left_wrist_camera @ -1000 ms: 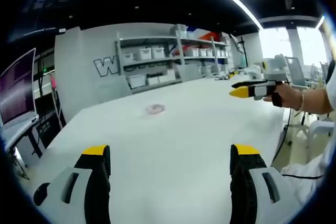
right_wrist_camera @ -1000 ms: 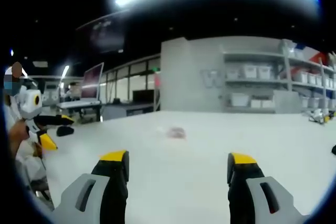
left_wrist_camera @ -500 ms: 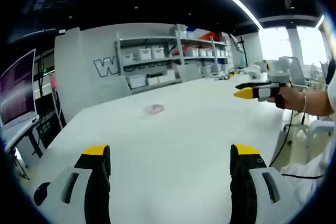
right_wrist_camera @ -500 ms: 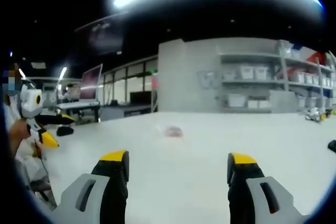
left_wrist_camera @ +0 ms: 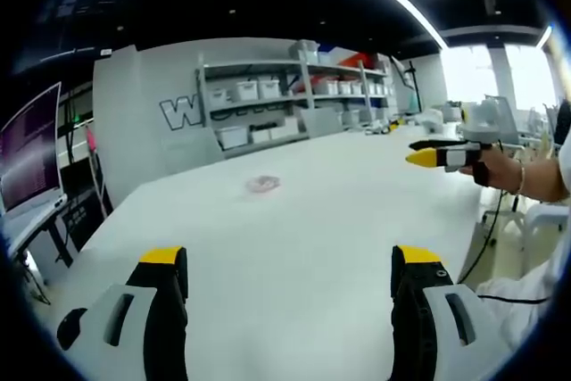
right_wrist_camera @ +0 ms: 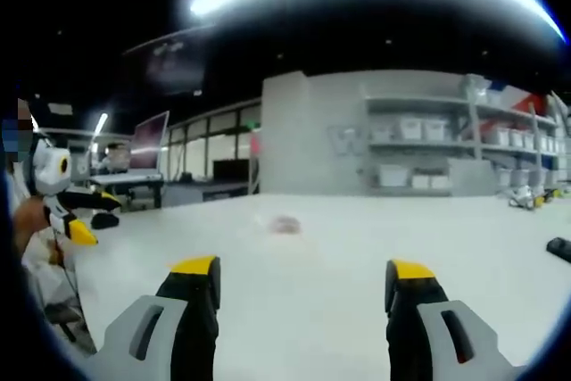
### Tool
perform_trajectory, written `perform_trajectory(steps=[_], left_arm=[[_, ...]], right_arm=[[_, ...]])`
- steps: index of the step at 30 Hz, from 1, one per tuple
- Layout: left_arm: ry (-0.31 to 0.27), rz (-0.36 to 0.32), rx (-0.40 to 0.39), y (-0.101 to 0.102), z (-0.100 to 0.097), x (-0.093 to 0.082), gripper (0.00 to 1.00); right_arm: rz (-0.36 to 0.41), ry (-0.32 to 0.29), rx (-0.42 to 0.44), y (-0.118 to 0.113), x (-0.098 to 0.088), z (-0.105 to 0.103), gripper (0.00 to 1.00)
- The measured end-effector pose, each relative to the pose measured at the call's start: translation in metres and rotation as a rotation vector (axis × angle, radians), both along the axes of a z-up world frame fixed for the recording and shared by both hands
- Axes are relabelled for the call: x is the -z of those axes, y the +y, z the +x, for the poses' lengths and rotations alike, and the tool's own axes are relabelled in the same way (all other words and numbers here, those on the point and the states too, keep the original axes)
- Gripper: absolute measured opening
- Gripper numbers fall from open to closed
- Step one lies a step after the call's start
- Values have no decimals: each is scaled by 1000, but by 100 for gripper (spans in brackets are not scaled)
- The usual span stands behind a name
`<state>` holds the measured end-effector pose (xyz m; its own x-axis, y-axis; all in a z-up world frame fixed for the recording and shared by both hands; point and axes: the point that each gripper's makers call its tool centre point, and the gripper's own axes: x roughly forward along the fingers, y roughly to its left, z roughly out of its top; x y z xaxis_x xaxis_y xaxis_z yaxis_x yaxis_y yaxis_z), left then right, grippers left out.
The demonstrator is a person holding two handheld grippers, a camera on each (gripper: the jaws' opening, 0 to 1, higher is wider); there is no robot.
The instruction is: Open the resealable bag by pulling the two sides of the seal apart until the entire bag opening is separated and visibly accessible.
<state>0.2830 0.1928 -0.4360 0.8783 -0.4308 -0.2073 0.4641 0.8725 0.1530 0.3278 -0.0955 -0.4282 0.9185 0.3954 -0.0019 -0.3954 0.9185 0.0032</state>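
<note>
A small clear resealable bag (left_wrist_camera: 263, 185) with pinkish contents lies far out on the white table (left_wrist_camera: 294, 247); in the right gripper view the bag (right_wrist_camera: 285, 224) is a blurred pink spot. My left gripper (left_wrist_camera: 290, 287) stands open above the near table, far from the bag, nothing between its jaws. My right gripper (right_wrist_camera: 302, 296) is open too, also well short of the bag. At the right of the left gripper view a hand holds the right gripper (left_wrist_camera: 439, 156) above the table's edge. The left gripper (right_wrist_camera: 76, 220) appears at the left of the right gripper view.
Shelves with white bins (left_wrist_camera: 294, 95) line the far wall behind the table. A monitor (left_wrist_camera: 27, 153) on a desk stands at the left. A small dark object (right_wrist_camera: 559, 249) lies on the table at the right. A white chair (left_wrist_camera: 535, 220) stands by the table's right edge.
The right gripper has drifted slightly rightward and up in the left gripper view; the right gripper view has shifted a little. The bag and left gripper are unmoved.
</note>
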Motion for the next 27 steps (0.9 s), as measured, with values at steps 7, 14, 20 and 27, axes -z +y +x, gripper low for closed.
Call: perform_trajectory(steps=[7, 14, 20, 27], left_arm=[[-3, 1, 1, -1, 0, -1, 92], [-4, 2, -8, 1, 0, -2, 92], [2, -1, -15, 1, 1, 2, 92], [0, -10, -21, 2, 4, 3, 92]], right_arm=[[-10, -10, 34, -6, 3, -2, 80], [-1, -11, 53, -12, 7, 3, 81], [-10, -32, 51, -9, 7, 3, 80], [-12, -56, 49, -11, 4, 5, 80]])
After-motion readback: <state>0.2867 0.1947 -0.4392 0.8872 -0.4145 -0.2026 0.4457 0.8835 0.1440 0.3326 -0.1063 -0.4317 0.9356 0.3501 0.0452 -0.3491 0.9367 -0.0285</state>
